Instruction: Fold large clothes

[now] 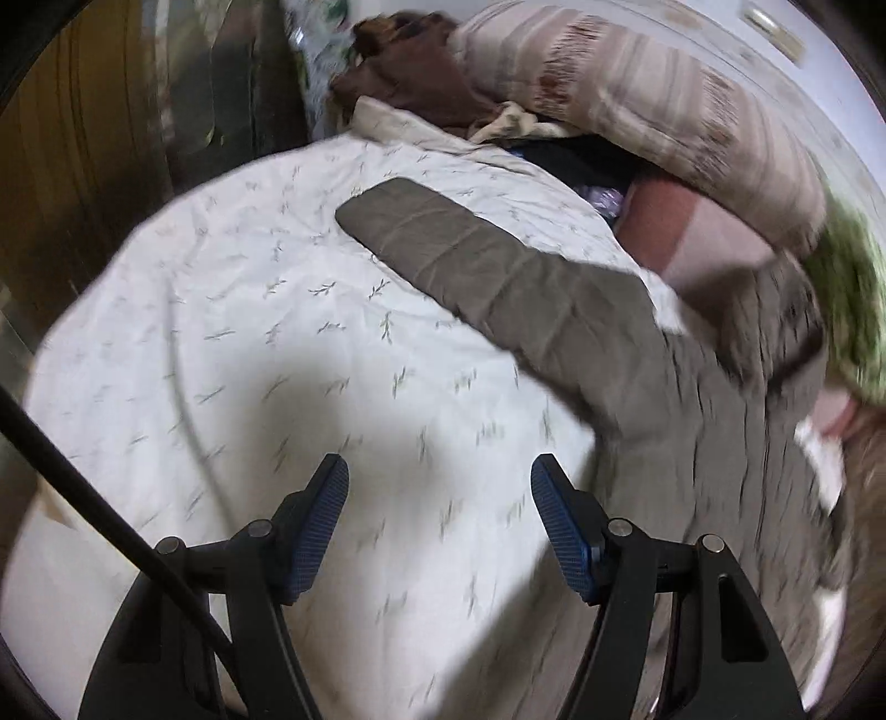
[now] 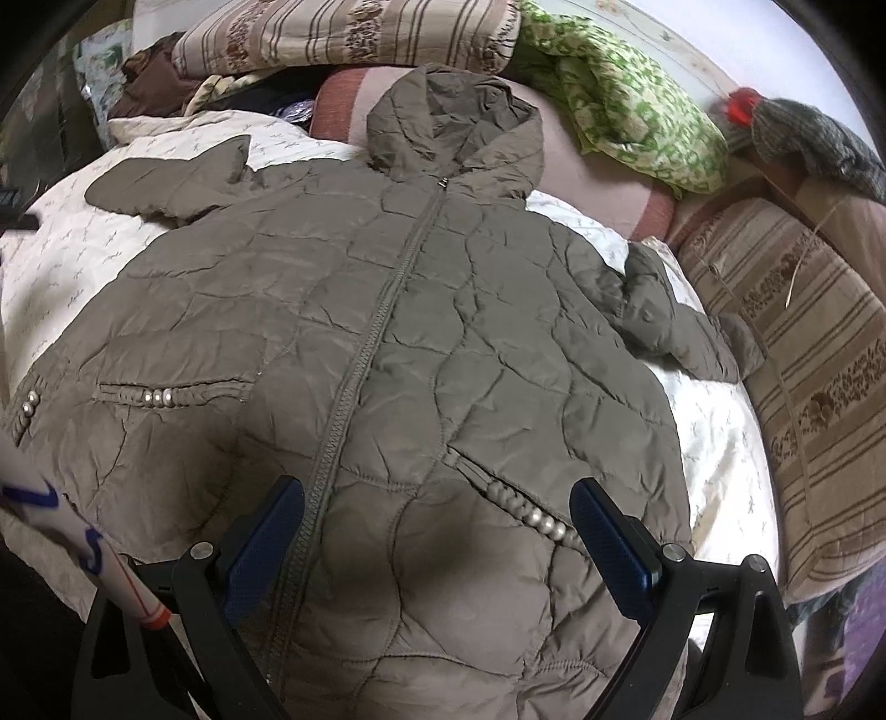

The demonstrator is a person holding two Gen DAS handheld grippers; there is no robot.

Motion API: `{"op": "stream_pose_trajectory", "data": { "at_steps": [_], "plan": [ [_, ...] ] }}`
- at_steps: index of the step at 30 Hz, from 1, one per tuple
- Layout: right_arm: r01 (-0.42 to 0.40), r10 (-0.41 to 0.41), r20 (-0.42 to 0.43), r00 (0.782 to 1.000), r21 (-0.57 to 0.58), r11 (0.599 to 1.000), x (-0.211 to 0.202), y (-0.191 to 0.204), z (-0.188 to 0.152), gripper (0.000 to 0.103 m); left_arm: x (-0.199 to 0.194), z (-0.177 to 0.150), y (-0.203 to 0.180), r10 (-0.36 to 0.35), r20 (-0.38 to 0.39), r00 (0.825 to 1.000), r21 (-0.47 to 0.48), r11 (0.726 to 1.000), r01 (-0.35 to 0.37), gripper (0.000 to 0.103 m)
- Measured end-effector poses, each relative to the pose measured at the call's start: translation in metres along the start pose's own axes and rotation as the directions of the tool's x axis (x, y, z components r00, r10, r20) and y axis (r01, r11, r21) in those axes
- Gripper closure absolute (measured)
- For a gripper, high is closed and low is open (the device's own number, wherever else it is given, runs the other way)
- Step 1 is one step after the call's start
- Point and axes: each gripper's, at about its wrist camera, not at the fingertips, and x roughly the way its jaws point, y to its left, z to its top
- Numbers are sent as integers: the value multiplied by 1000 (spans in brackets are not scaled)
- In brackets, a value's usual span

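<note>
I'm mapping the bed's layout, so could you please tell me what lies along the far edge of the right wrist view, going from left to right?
Crumpled brown cloth → beige striped folded blanket with floral bands → green-and-white leaf-print quilt → grey knitted item with a red tip.

One quilted jacket (image 2: 398,343) lay on one white bedsheet (image 2: 714,443), with one hood, two sleeves and two pockets trimmed with pearls. Behind the jacket there were two striped pillows: one (image 2: 343,33) beyond the hood and one (image 2: 819,376) to the right of the jacket. One green floral cloth (image 2: 637,116) was near the hood. Two grippers were seen, left (image 1: 440,482) and right (image 2: 437,504), each with two blue pads.
</note>
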Motion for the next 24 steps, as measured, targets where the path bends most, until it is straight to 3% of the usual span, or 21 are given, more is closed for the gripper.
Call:
{"op": "stream_pose_trajectory", "data": {
  "at_steps": [4, 8, 10, 13, 15, 19, 24],
  "plan": [
    [0, 0, -17, 1000, 0, 1000, 10, 7, 5, 4, 45, 40, 22, -54, -13, 998, -114, 992, 53, 35],
    [3, -3, -36, 999, -13, 1000, 21, 15, 10, 4, 95, 71, 51, -176, -49, 983, -257, 954, 157, 36],
    [13, -13, -33, 999, -23, 1000, 27, 19, 15, 4, 121, 85, 64, -263, -62, 963, -330, 916, 229, 36],
    [25, -26, -28, 999, -37, 999, 36, 26, 24, 4, 160, 104, 77, -419, -48, 907, -451, 819, 355, 36],
    [34, -35, -26, 999, -48, 998, 41, 30, 30, 4, 181, 112, 81, -462, -39, 886, -497, 778, 384, 36],
    [57, -59, -26, 998, -89, 994, 51, 40, 38, 4, 200, 119, 81, -464, -24, 886, -513, 766, 387, 36],
    [54, -57, -19, 998, -113, 992, 59, 50, 46, 4, 206, 131, 77, -452, 1, 892, -476, 784, 398, 36]
  ]
}}
